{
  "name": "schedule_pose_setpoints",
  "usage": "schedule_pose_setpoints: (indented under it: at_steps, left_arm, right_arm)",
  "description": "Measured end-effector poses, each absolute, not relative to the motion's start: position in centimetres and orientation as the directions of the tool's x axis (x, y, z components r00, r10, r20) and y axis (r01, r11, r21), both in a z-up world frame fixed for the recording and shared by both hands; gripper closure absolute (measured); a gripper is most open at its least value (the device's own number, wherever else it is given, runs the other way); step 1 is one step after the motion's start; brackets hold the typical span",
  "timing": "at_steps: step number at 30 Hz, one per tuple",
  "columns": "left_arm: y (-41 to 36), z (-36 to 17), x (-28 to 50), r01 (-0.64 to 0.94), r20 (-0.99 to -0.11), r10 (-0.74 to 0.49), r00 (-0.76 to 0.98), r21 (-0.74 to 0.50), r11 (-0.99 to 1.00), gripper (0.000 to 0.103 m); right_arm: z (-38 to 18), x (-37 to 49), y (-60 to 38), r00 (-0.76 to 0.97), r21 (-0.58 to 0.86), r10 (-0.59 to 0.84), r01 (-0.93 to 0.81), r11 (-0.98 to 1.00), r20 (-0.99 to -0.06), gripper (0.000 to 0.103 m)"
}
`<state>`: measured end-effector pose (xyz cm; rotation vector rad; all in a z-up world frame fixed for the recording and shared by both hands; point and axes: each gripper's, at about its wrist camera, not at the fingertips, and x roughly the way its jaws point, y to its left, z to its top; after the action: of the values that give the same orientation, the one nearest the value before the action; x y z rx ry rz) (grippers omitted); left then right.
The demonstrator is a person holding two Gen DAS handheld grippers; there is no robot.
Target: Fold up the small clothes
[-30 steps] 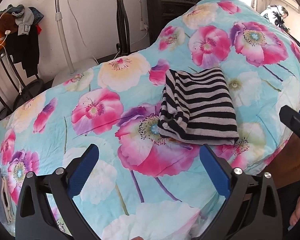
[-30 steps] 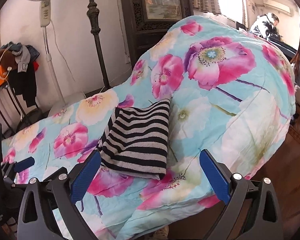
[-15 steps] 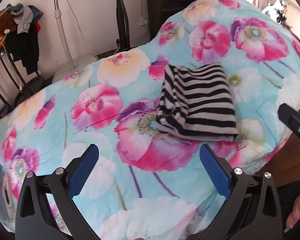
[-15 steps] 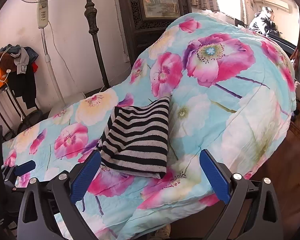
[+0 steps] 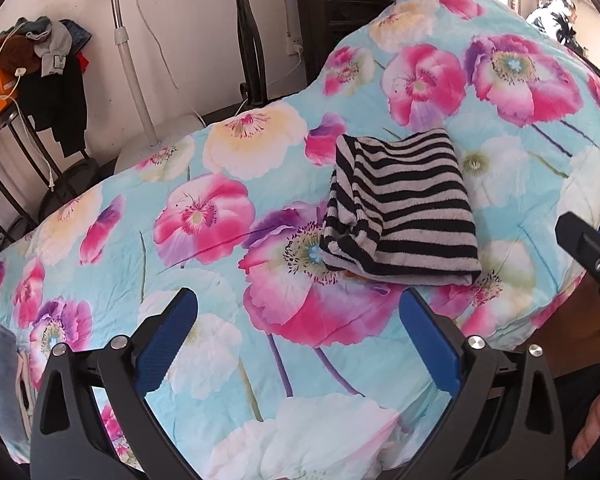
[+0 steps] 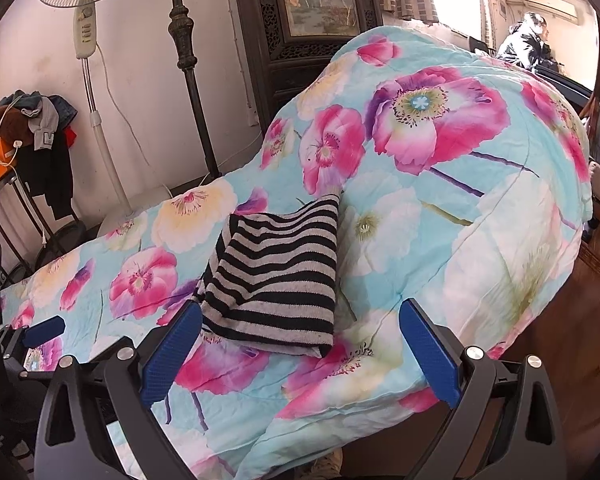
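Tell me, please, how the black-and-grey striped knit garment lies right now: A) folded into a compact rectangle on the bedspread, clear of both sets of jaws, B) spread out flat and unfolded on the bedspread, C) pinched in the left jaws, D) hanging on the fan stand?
A: the black-and-grey striped knit garment rests as a folded rectangle on the floral turquoise bedspread, and both the left gripper and right gripper have open, empty jaws.
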<state>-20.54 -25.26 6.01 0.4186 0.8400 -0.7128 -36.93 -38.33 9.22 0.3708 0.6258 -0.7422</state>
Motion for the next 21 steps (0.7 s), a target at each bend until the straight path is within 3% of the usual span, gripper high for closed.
schedule_pose_setpoints:
  at_steps: [21]
  left_arm:
    - [-25.49,6.25,-21.28,0.719,-0.79,-0.408,0.458,0.06,0.692,0.005]
  right_arm:
    - [9.12,-36.87,-38.61,0.571,0.103,-0.502,0.72,0.687,-0.65,0.004]
